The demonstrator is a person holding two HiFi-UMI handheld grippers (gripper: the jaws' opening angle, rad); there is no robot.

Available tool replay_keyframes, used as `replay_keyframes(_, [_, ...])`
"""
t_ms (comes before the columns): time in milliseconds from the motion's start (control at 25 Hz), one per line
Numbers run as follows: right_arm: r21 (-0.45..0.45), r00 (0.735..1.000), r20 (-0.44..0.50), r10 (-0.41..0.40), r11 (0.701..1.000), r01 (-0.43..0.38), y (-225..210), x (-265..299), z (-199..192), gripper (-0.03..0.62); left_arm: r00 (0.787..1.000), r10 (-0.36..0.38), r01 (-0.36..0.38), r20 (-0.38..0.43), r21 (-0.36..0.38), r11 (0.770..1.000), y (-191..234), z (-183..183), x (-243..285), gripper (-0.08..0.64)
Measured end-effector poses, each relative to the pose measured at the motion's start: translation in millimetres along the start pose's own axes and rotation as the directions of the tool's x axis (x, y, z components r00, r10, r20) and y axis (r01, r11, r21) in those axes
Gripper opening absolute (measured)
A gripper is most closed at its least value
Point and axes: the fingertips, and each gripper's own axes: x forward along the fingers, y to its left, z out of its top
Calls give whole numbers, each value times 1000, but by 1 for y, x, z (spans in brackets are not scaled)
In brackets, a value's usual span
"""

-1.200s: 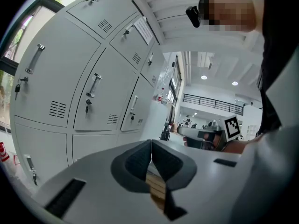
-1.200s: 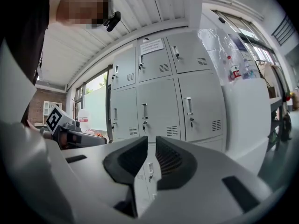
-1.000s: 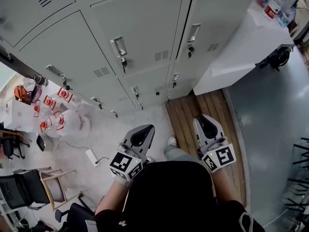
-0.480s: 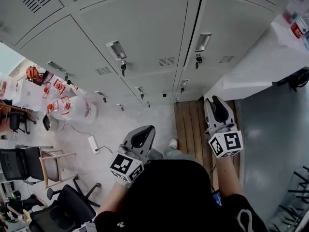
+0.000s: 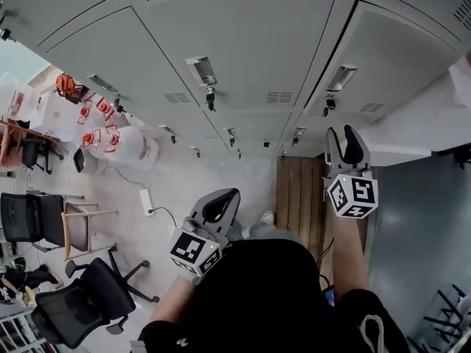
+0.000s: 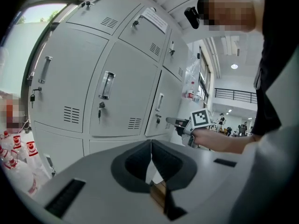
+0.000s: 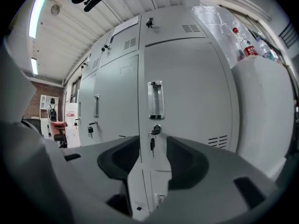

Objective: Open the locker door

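The grey locker wall fills the top of the head view. My right gripper [image 5: 346,147] is raised in front of the right-hand locker door [image 5: 397,57], short of its recessed handle [image 5: 343,77] and keyed lock [image 5: 327,106]. Its jaws are opening, with nothing between them. In the right gripper view the handle [image 7: 155,100] and the key [image 7: 154,130] sit straight ahead, above the gap of the right gripper [image 7: 154,160]. My left gripper [image 5: 218,206] hangs low by my body, shut and empty; its jaws meet in the left gripper view [image 6: 151,155].
The middle locker door has its own handle [image 5: 201,70] and lock [image 5: 210,94]. A white cabinet [image 5: 441,116] stands right of the lockers. A wooden floor board [image 5: 302,190] lies under me. Water jugs [image 5: 118,142], a power strip [image 5: 147,201] and office chairs [image 5: 81,300] are on the left.
My right gripper has risen and moved forward toward the right locker door, and its jaws have gone from shut to open. The left gripper has barely moved.
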Motion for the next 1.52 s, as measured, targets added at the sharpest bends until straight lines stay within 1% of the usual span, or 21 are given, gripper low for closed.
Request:
replay_keyframes(320, [-44, 999, -27, -27, 999, 26, 0, 44, -2, 173, 997, 75, -74, 26, -27, 997, 26, 4, -4, 23])
replay_keyframes(560, [-65, 998, -31, -62, 996, 60, -4, 64, -1, 173, 996, 79, -77, 39, -38, 996, 35, 6, 2, 23])
replay_keyframes(680, [-78, 995, -30, -91, 993, 89, -6, 65, 0, 156, 997, 73, -72, 40, -40, 997, 40, 7, 2, 23])
replay_keyframes(800, [-92, 993, -35, -114, 990, 110, -8, 67, 0, 137, 997, 59, -57, 45, -46, 997, 45, 10, 4, 23])
replay_keyframes(880, [-96, 992, -34, -125, 988, 121, -7, 68, 0, 108, 998, 47, -44, 48, -50, 998, 48, 12, 5, 23])
replay_keyframes(920, [-97, 991, -33, -132, 987, 129, -7, 67, 0, 104, 998, 41, -38, 50, -51, 998, 50, 13, 5, 23])
replay_keyframes(1200, [-100, 984, -36, -172, 981, 168, -7, 55, 0, 98, 999, -14, 17, 46, -48, 999, 57, 17, 6, 23])
replay_keyframes(1400, [-84, 979, -33, -199, 977, 196, -7, 34, -3, 98, 997, -74, 75, 31, -49, 996, 58, 16, 7, 23])
replay_keyframes(1520, [-55, 979, -28, -203, 978, 201, -7, 21, -4, 98, 993, -114, 115, 17, -44, 992, 56, 15, 10, 23])
